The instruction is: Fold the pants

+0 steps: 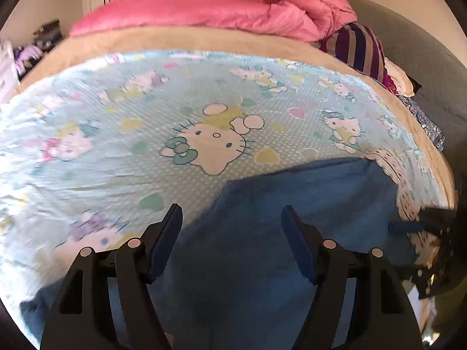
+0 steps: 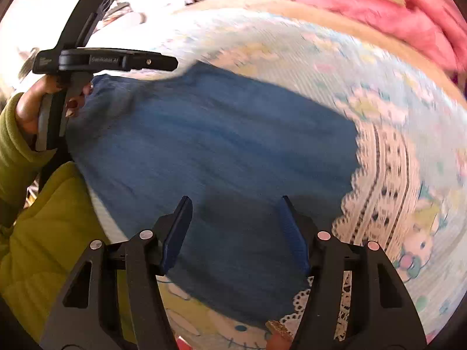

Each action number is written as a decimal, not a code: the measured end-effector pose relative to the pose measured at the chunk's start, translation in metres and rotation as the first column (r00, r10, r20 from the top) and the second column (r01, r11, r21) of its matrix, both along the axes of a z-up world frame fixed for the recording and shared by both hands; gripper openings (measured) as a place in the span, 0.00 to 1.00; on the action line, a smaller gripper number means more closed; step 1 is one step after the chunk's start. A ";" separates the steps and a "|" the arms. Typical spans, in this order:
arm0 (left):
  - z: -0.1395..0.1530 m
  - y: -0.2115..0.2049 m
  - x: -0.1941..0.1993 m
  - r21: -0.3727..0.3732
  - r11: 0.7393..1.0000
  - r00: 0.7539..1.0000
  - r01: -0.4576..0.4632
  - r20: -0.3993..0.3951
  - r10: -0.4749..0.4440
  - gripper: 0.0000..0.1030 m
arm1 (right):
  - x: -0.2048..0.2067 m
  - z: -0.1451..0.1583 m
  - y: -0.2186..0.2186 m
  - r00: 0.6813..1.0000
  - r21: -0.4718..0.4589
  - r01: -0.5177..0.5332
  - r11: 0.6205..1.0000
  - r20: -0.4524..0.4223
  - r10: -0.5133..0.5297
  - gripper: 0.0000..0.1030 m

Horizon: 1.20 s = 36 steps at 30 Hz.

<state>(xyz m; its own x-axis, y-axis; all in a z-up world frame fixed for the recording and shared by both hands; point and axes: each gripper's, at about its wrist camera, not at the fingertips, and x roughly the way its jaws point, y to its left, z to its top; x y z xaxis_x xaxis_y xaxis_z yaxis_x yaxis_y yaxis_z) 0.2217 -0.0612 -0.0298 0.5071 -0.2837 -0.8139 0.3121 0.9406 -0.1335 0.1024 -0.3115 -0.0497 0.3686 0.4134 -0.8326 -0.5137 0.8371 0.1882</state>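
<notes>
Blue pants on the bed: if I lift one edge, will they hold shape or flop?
The blue pants lie flat and slack on the cartoon bedspread, so they will likely drape and sag. The fabric looks soft and matte, so probably not slippery.

We saw the pants (image 2: 210,145) as soft matt blue cloth, the printed bed sheet (image 1: 116,145) lace-trimmed, slightly shiny, and the hand-held gripper (image 1: 230,227) matt black plastic.

I see the pants (image 1: 292,218) lying flat on the bed (image 1: 102,151), under both my hand-held grippers; the left hand-held gripper (image 1: 232,233) sits left of the right hand-held gripper (image 2: 235,227), quilt (image 1: 204,11) beyond.
</notes>
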 end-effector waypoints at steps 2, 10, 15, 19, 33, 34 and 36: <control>-0.015 -0.004 0.018 -0.003 1.000 1.000 0.003 -0.027 -0.003 0.67 | -0.002 -0.003 -0.005 1.000 0.023 0.010 1.000 0.003 -0.010 0.53; -0.028 -0.013 0.032 -0.131 0.991 0.999 0.026 -0.042 -0.032 0.07 | -0.010 -0.005 -0.011 1.000 0.047 0.020 0.999 0.006 -0.020 0.56; -0.019 -0.006 0.033 -0.116 0.993 0.999 -0.015 0.046 0.021 0.07 | -0.007 -0.007 -0.004 1.000 0.028 0.020 0.999 0.007 -0.020 0.57; -0.038 -0.007 0.037 -0.108 0.994 0.999 -0.032 -0.015 0.030 0.07 | -0.003 0.007 -0.011 0.999 0.018 0.040 0.999 0.018 -0.041 0.57; -0.028 0.010 0.020 -0.215 0.975 0.999 -0.051 -0.008 0.050 0.39 | 0.131 -0.013 -0.112 0.946 0.128 0.319 0.939 -0.107 -0.306 0.53; -0.031 0.010 0.022 -0.202 0.978 0.999 -0.054 -0.018 0.052 0.43 | 0.132 -0.016 -0.110 0.945 0.128 0.321 0.938 -0.114 -0.307 0.52; -0.039 0.007 0.026 -0.185 0.981 0.998 -0.057 -0.043 0.050 0.43 | 0.126 -0.016 -0.107 0.952 0.143 0.304 0.942 -0.095 -0.293 0.43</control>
<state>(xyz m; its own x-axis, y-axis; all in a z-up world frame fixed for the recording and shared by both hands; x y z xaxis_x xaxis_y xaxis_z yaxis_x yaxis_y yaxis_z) 0.2480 -0.0547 -0.0691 0.4954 -0.4054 -0.7682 0.2532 0.9134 -0.3188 0.2281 -0.4182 -0.0660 0.4369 0.4189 -0.7960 -0.2255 0.9077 0.3539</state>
